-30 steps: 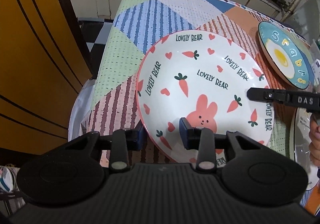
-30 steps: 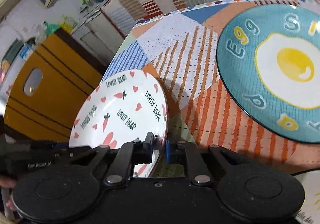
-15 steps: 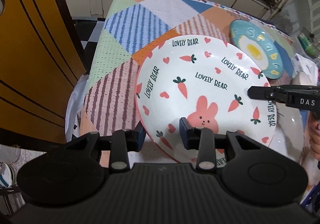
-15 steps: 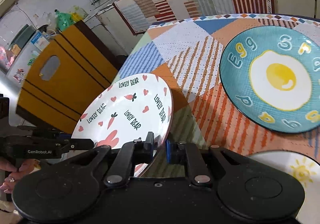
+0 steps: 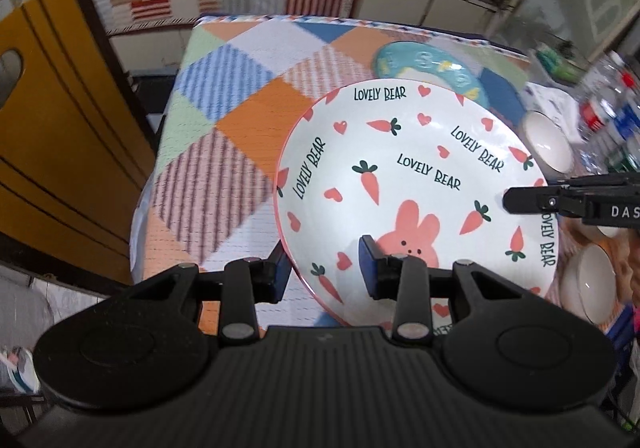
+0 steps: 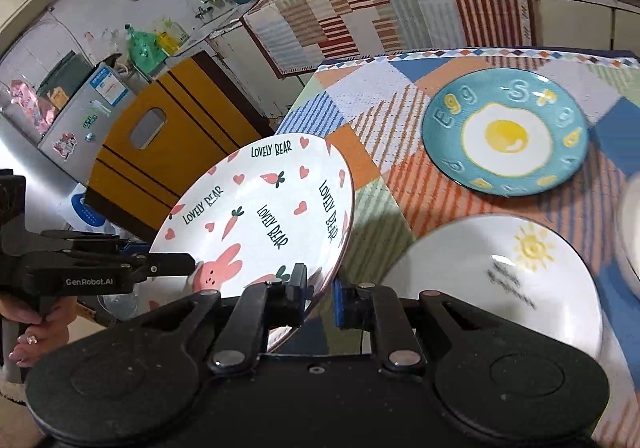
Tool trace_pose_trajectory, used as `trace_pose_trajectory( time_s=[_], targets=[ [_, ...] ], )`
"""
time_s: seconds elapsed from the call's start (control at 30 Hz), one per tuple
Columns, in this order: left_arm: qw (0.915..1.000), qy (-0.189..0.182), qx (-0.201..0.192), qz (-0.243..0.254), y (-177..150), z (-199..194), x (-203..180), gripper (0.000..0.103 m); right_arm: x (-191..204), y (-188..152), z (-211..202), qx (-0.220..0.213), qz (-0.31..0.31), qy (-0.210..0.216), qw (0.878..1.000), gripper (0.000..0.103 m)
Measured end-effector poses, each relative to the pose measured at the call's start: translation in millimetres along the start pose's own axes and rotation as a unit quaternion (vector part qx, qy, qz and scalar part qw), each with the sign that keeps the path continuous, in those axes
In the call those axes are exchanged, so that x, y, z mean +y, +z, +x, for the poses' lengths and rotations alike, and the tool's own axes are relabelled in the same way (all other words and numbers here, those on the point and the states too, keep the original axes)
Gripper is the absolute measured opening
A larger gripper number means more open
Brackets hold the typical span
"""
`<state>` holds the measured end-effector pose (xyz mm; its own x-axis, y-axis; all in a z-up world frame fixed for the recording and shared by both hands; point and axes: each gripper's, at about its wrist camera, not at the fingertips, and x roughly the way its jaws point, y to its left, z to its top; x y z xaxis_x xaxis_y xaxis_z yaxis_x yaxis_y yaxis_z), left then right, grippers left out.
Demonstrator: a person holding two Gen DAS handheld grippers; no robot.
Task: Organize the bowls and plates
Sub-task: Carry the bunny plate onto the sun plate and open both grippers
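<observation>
In the left wrist view the yellow cabinet [image 5: 60, 152] fills nine o'clock, and the patchwork cloth [image 5: 224, 120] of the table runs from centre toward twelve. The left gripper [image 5: 324, 268] at six o'clock pinches the near rim of the bear plate [image 5: 416, 184], one pad under the rim and one on its face beside the pink rabbit. The plate is white with a thin pink edge, printed with carrots, hearts and "LOVELY BEAR" lettering, and it is held tilted above the cloth, touching no other dish. At three o'clock the right gripper [image 5: 516, 200] clamps the opposite rim. Behind the plate at one o'clock lies the egg plate [image 5: 424, 64], teal, partly hidden; two white bowls [image 5: 548, 140] sit at three and four o'clock. In the right wrist view the left gripper [image 6: 184, 264] enters from nine o'clock, the bear plate [image 6: 260, 208] slants at centre with the right gripper [image 6: 320, 296] closed on its lower rim at six, the egg plate [image 6: 504, 132] rests flat at two o'clock, and a white sun plate [image 6: 500, 280] lies at four.
</observation>
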<state>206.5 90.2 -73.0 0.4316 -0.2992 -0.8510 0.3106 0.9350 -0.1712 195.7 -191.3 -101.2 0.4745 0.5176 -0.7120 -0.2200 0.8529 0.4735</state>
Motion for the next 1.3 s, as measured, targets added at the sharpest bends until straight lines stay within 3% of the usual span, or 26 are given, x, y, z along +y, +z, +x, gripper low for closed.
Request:
trace_pose_trajectory(
  time_s=[0.33, 0.63, 1.3],
  targets=[
    [0.9978, -0.004, -0.008, 0.066, -6.9, -13.9, -64.1, 0.034, -21.8, -45.4, -60.7, -0.039, 0.036, -0.009, 0.999, 0.018],
    [0.9951, -0.021, 0.008, 0.096, -1.3, 9.7, -99.2, 0.035, -50.9, -66.5, -78.4, -0.05, 0.071, -0.025, 0.996, 0.018],
    [0.994, -0.04, 0.066, 0.077, 8.6, 106.2, -114.2, 0.035, -119.7, -71.2, -44.7, -0.009, 0.109, -0.057, 0.992, 0.018]
  ],
)
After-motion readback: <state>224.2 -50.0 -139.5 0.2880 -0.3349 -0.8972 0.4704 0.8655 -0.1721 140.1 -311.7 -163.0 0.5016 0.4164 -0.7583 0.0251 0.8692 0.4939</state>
